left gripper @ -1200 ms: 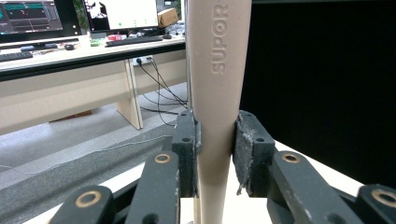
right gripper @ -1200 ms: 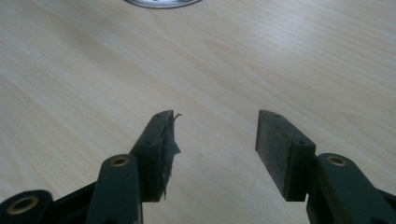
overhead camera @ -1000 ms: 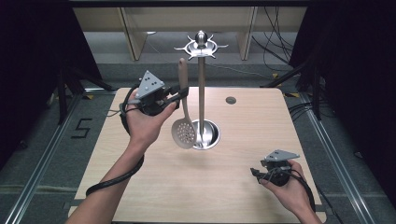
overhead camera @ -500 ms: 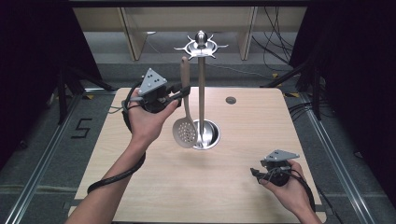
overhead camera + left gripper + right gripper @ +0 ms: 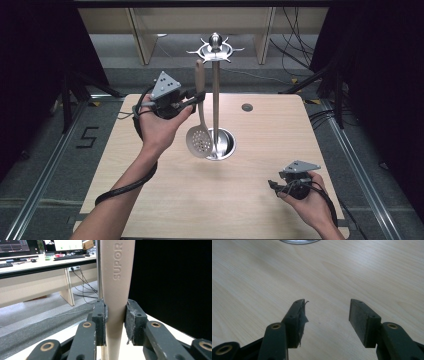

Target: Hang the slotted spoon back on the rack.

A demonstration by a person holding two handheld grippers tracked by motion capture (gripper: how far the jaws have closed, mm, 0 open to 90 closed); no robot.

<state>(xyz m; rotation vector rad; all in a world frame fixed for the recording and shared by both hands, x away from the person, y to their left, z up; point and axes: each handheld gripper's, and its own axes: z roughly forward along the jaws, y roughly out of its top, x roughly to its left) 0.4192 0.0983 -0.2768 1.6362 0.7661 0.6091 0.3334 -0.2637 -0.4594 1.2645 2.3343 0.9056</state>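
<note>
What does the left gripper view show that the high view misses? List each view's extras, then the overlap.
Left gripper view alone: the brand lettering embossed on the handle, and a desk with monitors behind. High view alone: the spoon's perforated bowl, the rack's hook crown and round base, and the right gripper. Both: the left gripper shut on the slotted spoon's beige handle.

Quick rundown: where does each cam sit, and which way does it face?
High view: above the person's side, facing forward-down on the wooden table; both forearms and hands show.
Left gripper view: on the left gripper, jaws clamping the beige-handled slotted spoon.
Right gripper view: on the right gripper, jaws open over tabletop.
Shared: the spoon, in high and left views.
</note>
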